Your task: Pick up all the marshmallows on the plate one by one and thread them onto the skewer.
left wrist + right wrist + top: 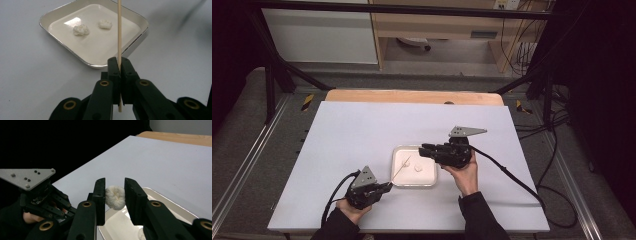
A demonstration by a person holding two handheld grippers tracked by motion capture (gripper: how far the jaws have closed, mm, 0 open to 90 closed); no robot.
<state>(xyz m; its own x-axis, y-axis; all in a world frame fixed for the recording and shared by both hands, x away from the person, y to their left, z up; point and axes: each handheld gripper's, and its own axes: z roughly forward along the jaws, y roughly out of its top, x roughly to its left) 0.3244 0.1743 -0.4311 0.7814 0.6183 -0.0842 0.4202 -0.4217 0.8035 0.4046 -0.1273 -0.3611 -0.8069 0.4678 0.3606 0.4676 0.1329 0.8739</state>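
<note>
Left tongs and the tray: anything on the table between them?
Bare white table between the left tongs and the tray rim in the left gripper view; the wooden skewer they clamp crosses above it.

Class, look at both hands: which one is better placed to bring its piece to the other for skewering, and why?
The right. Its tool grips a white piece lifted above the tray, free to travel. The left tool clamps the wooden skewer, pointing over the tray, so it suits holding steady.

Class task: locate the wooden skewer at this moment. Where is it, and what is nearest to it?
The wooden skewer is clamped between the left gripper's jaws at the near left of the high view, its tip reaching over the white tray beside it.
</note>
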